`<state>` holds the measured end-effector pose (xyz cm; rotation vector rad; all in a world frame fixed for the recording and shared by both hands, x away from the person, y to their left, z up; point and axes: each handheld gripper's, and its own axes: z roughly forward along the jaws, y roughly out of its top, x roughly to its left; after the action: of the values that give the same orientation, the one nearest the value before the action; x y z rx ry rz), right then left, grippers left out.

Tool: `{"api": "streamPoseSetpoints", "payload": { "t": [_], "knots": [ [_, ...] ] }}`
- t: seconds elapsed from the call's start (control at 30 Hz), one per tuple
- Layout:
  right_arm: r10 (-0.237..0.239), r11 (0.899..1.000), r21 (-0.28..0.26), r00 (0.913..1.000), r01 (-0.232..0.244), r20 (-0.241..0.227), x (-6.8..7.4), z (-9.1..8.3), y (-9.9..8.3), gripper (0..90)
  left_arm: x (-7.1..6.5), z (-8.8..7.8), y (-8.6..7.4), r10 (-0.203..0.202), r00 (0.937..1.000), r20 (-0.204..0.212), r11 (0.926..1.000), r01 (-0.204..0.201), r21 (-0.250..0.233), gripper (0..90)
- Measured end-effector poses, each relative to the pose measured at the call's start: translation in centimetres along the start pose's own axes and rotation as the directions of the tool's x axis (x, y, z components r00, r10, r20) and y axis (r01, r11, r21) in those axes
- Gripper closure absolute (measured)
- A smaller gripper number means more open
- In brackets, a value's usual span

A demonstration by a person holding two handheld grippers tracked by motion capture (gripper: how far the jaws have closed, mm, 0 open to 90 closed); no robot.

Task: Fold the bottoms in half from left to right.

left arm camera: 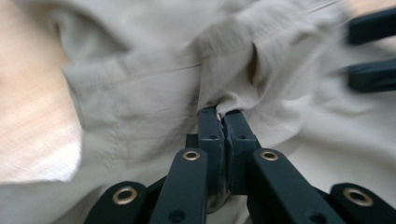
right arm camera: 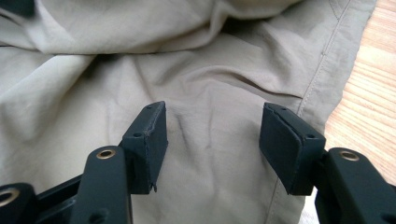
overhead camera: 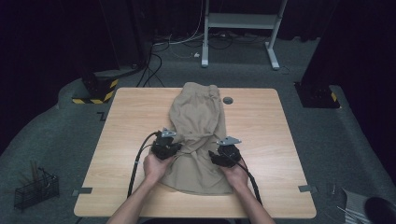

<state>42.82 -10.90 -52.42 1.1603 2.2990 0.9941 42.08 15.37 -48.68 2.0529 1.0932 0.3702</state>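
Item: left gripper [left arm camera: 223, 116], lower centre of its own view, jaws pressed together on a pinched ridge of cloth. In the high view it sits left of centre [overhead camera: 166, 143], held in the person's left hand [overhead camera: 156, 167].

Item: right gripper [right arm camera: 212, 135], jaws spread wide over flat cloth, nothing between them, not gripping. In the high view it sits right of centre [overhead camera: 225, 154].

Item: beige shorts [overhead camera: 200, 135], spread down the middle of the wooden counter [overhead camera: 126, 140], waistband toward the upper centre of the frame.

Handling, judged: light, soft, limp; creases freely and will sag from any hold. Best taken by a stitched seam or hem, where layers are thicker.

Views: the right gripper view shows a stitched side seam [right arm camera: 317, 79] along the right of the frame; the left gripper view shows the gathered fold [left arm camera: 233, 70]; the high view alone gives the whole layout.
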Motion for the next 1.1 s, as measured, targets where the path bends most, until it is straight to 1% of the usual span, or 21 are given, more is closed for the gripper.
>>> {"api": "streamPoseSetpoints", "payload": {
  "t": [0.03,0.07,0.1,0.2,0.3,0.33,0.4,0.43,0.47,0.5,0.57,0.7,0.77,0.8,0.83,0.87,0.93,0.97,1.0,1.03,1.1],
  "knots": [
    [0.004,1.000,0.002,1.0000,-0.004,0.002,0.0,0.0,0.0,41.6,0.0,0.0,0.0,0.000,1.0000,0.000,1.0000,0.000,0.000,87.2],
    [0.006,1.000,0.001,1.0000,-0.006,0.003,0.1,0.0,0.0,41.6,-1.2,-1.3,0.2,0.045,0.9989,0.014,0.9986,-0.044,-0.028,87.1],
    [0.005,1.000,0.001,1.0000,-0.005,0.004,0.1,-0.1,0.0,41.6,-2.0,-2.0,0.3,0.066,0.9974,0.029,0.9968,-0.064,-0.047,87.1],
    [0.012,1.000,0.008,0.9999,-0.012,-0.008,0.4,-0.6,-0.2,43.1,-3.7,-2.5,0.0,0.101,0.9933,0.055,0.9936,-0.098,-0.055,86.9],
    [0.025,1.000,-0.019,0.9995,-0.025,-0.020,0.8,-1.9,-0.7,44.1,-4.6,-1.9,-0.9,0.102,0.9919,0.077,0.9944,-0.099,-0.038,86.6],
    [0.027,0.999,-0.016,0.9993,-0.027,-0.025,0.9,-2.3,-0.9,44.7,-4.8,-1.3,-1.4,0.090,0.9923,0.085,0.9958,-0.088,-0.027,86.6],
    [0.019,1.000,0.000,0.9990,-0.019,-0.040,1.2,-3.2,-1.6,45.4,-4.9,-0.5,-2.0,0.072,0.9932,0.091,0.9974,-0.072,-0.002,86.6],
    [0.019,1.000,0.000,0.9990,-0.019,-0.040,1.2,-3.2,-1.6,45.4,-4.9,-0.5,-2.0,0.072,0.9932,0.091,0.9974,-0.072,-0.002,86.6],
    [-0.014,0.999,0.030,0.9995,0.015,-0.029,1.4,-3.5,-2.3,45.7,-4.8,0.5,-2.4,0.065,0.9946,0.081,0.9975,-0.067,0.022,86.7],
    [-0.023,0.999,0.036,0.9995,0.024,-0.022,1.4,-3.4,-2.5,45.7,-4.7,0.9,-2.4,0.068,0.9951,0.073,0.9970,-0.070,0.033,86.7],
    [-0.010,1.000,0.013,0.9998,0.010,-0.018,1.1,-3.4,-2.8,47.8,-4.4,1.9,-2.5,0.057,0.9966,0.061,0.9970,-0.060,0.050,86.7],
    [-0.009,1.000,-0.003,0.9999,0.009,-0.009,0.9,-2.7,-2.4,47.8,-3.6,2.6,-2.0,0.039,0.9977,0.056,0.9981,-0.041,0.047,86.8],
    [-0.014,1.000,-0.003,0.9998,0.014,-0.018,0.6,-2.1,-1.8,47.6,-3.0,3.1,-1.4,0.027,0.9989,0.038,0.9982,-0.029,0.052,86.8],
    [-0.021,1.000,-0.004,0.9995,0.021,-0.023,0.2,-1.4,-1.3,47.6,-2.4,3.3,-0.9,0.020,0.9997,0.017,0.9976,-0.021,0.065,86.8],
    [-0.026,1.000,-0.005,0.9994,0.026,-0.023,0.1,-1.2,-1.0,47.6,-2.2,3.1,-0.7,0.024,0.9997,0.010,0.9975,-0.024,0.066,86.9],
    [-0.020,1.000,-0.004,0.9995,0.020,-0.023,0.0,-1.0,-0.9,47.6,-2.2,2.6,-0.4,0.018,0.9997,0.015,0.9987,-0.019,0.047,86.9],
    [-0.015,1.000,-0.004,0.9997,0.014,-0.019,0.0,-0.9,-0.8,47.6,-2.8,1.5,-0.1,0.027,0.9990,0.035,0.9996,-0.027,0.008,86.9],
    [-0.016,1.000,-0.004,0.9997,0.016,-0.018,0.0,-0.9,-0.8,47.6,-3.6,0.7,0.1,0.047,0.9976,0.051,0.9988,-0.046,-0.019,86.9],
    [-0.016,1.000,-0.004,0.9997,0.016,-0.018,0.0,-0.9,-0.8,47.6,-3.6,0.7,0.1,0.047,0.9976,0.051,0.9988,-0.046,-0.019,86.9],
    [-0.013,1.000,-0.003,0.9998,0.013,-0.015,0.1,-0.9,-0.8,47.6,-4.9,0.0,0.2,0.075,0.9939,0.080,0.9964,-0.072,-0.044,86.8],
    [-0.011,1.000,-0.003,0.9998,0.011,-0.014,0.1,-0.9,-0.8,47.6,-6.0,0.1,0.1,0.079,0.9896,0.121,0.9966,-0.075,-0.036,86.7]
  ]
}}
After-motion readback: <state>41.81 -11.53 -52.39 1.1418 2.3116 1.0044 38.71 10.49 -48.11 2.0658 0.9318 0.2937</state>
